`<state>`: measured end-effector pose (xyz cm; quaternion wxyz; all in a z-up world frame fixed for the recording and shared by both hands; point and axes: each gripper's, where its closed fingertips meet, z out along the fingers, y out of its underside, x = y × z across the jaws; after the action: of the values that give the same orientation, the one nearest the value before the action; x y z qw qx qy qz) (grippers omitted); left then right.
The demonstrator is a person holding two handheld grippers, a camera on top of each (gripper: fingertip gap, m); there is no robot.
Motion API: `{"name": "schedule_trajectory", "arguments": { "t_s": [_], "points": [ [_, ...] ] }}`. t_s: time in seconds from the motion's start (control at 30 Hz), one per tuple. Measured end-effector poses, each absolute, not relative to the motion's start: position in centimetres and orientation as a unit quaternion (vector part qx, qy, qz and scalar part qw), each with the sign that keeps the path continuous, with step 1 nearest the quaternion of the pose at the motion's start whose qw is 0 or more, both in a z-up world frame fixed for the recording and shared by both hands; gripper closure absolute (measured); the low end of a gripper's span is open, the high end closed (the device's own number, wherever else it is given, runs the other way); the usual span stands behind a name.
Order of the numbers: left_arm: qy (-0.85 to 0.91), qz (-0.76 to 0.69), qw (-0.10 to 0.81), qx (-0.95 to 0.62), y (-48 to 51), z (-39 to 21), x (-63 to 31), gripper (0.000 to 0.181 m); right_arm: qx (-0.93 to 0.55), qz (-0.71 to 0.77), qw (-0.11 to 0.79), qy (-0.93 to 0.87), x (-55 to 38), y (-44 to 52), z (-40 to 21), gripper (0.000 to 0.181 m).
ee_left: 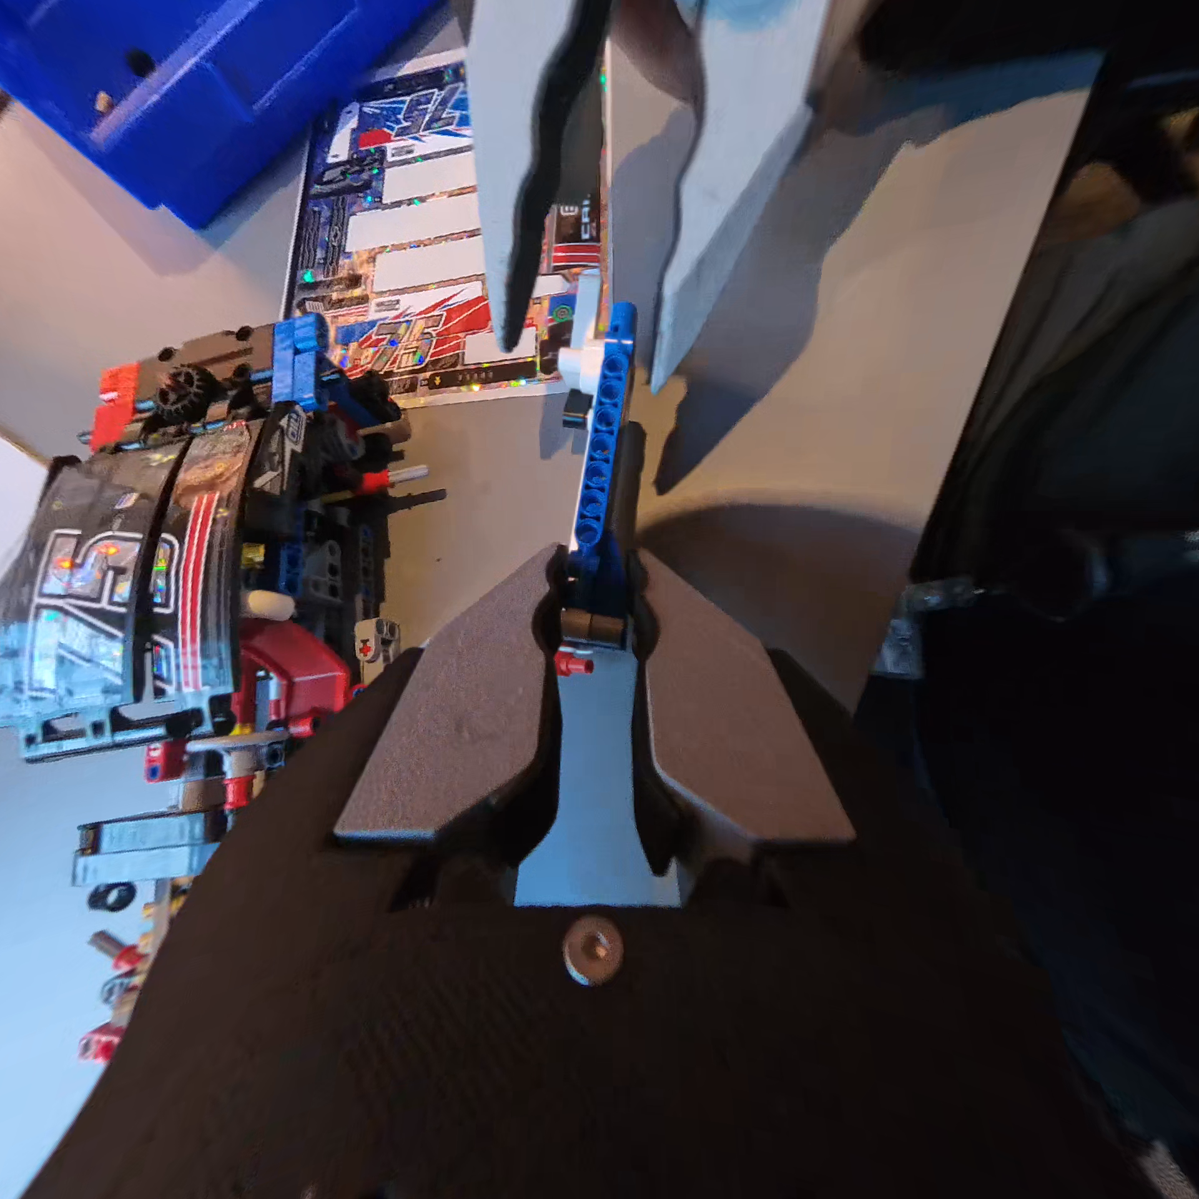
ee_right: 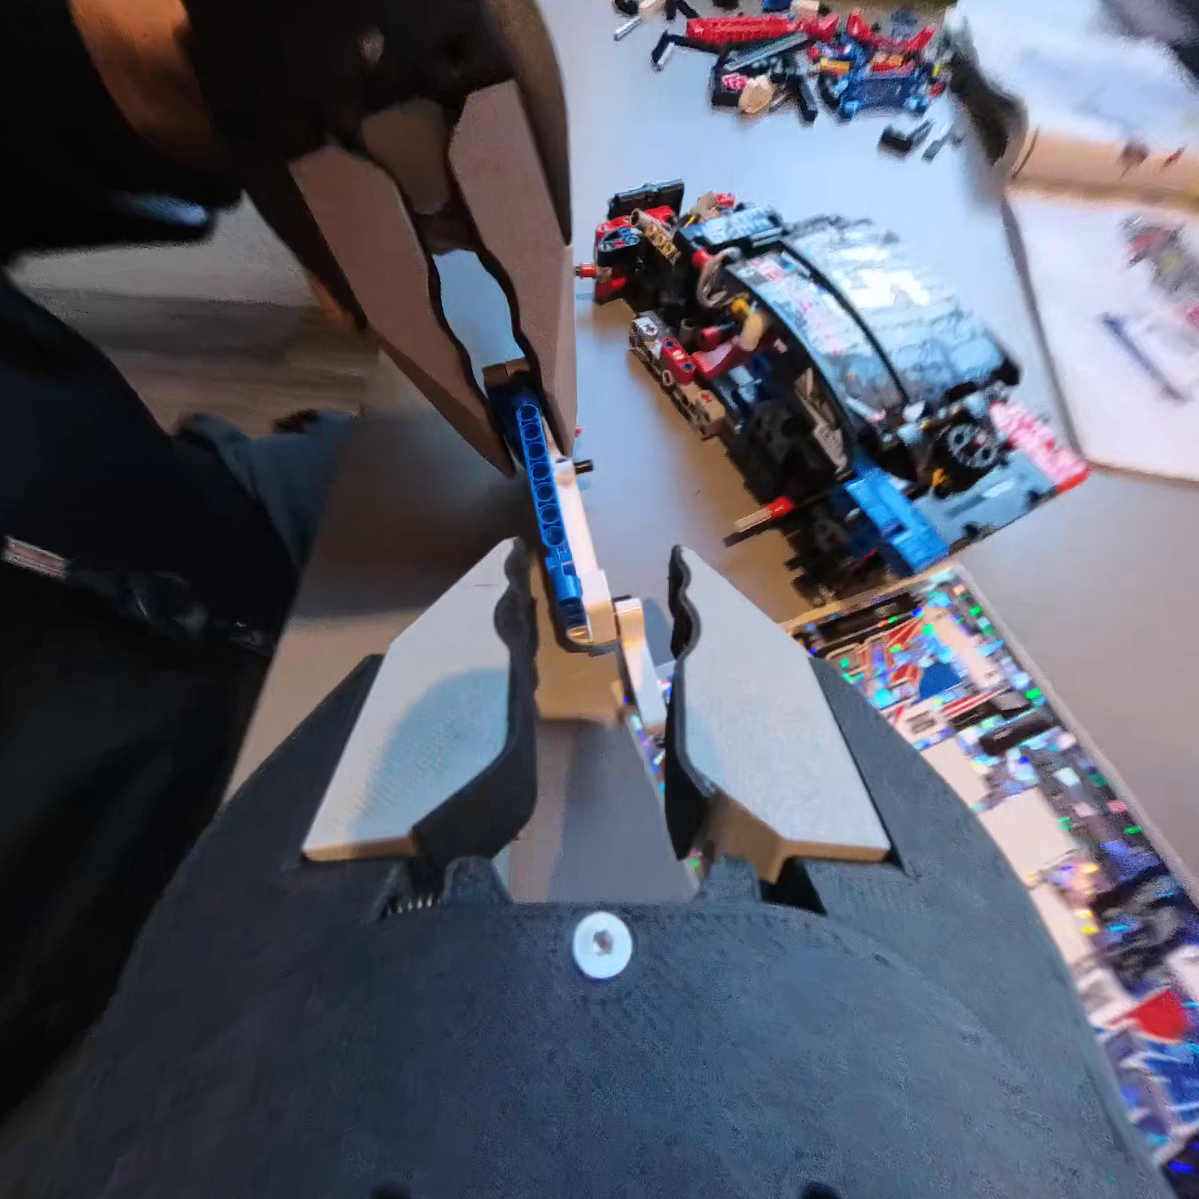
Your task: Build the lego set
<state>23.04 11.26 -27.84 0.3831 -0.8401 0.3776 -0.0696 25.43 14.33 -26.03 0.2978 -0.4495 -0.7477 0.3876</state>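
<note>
Between the left tool's fingertips, blue beam

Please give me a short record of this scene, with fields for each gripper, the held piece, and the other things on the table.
left gripper: shut on blue beam
right gripper: open, its tips around the beam's far end
blue beam: long, holed, white piece attached
car model: partly built, on the table
sticker sheet: flat beside the car
loose parts: pile farther off

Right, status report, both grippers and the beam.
Left gripper shut on blue beam, held off the table. Right gripper open around beam's far end with its white piece. Car aside, path clear.
</note>
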Motion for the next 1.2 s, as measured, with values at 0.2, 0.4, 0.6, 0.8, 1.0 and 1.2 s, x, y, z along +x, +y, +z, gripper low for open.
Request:
{"name": "schedule_trajectory", "arguments": {
  "t_s": [0.2,0.4,0.6,0.8,1.0,1.2],
  "points": [
    [0.351,-0.134,0.402,-0.835,12.2,-26.7,23.5,0.167,-0.384,0.346,0.279,-0.809,24.4,13.4,-27.5,0.171],
    [0.326,-0.191,0.402,-0.834,12.3,-27.3,23.2,0.167,-0.385,0.398,0.217,-0.804,23.8,13.6,-27.7,0.176],
    [0.328,-0.246,0.445,-0.796,11.6,-23.6,22.6,0.154,-0.392,0.454,0.194,-0.776,24.0,13.7,-26.6,0.176],
    [0.215,-0.036,0.499,-0.839,16.8,-19.8,13.7,0.161,-0.421,0.467,0.215,-0.747,23.9,14.9,-26.6,0.176],
    [0.176,-0.046,0.424,-0.887,18.5,-23.3,11.8,0.181,-0.432,0.455,0.237,-0.742,23.6,15.7,-27.1,0.176],
    [0.132,-0.134,0.432,-0.882,18.8,-23.8,12.6,0.181,-0.428,0.453,0.238,-0.745,23.5,15.5,-27.2,0.177]
  ]
}}
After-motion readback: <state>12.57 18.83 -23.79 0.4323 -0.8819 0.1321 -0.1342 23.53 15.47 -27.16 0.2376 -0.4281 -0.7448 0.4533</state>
